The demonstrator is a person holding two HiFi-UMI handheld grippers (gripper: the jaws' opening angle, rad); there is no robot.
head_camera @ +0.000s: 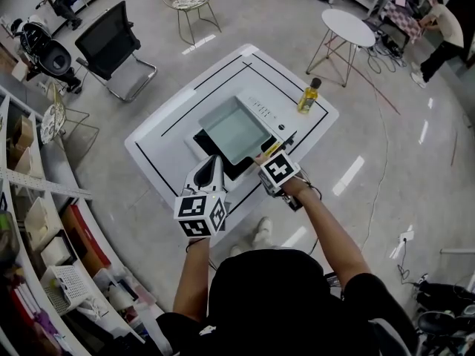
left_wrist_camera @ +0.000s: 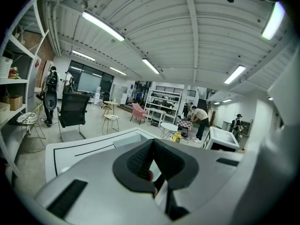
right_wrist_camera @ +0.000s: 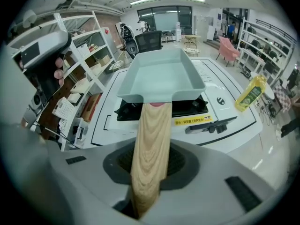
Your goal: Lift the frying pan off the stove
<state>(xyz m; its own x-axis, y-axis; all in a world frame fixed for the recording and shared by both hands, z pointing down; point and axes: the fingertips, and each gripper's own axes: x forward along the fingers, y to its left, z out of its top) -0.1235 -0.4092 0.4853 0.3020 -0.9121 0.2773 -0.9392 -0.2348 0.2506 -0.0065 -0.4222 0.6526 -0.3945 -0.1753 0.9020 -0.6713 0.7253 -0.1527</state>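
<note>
A square pale blue-green frying pan (head_camera: 236, 130) sits over the black stove (head_camera: 202, 141) set in the white table (head_camera: 159, 143). I cannot tell whether its base touches the burner. In the right gripper view the pan (right_wrist_camera: 161, 76) fills the middle, and its wooden handle (right_wrist_camera: 151, 139) runs straight back between my jaws. My right gripper (head_camera: 269, 154) (right_wrist_camera: 151, 170) is shut on that handle. My left gripper (head_camera: 214, 162) (left_wrist_camera: 151, 165) is held beside the pan's near left corner, tilted upward, shut with nothing in it.
A yellow oil bottle (head_camera: 308, 96) (right_wrist_camera: 251, 93) stands at the table's right edge. A black chair (head_camera: 111, 43), a stool (head_camera: 191, 2) and a round white table (head_camera: 349, 27) stand beyond. Shelves (head_camera: 30, 221) line the left. A person (head_camera: 445, 28) bends at the far right.
</note>
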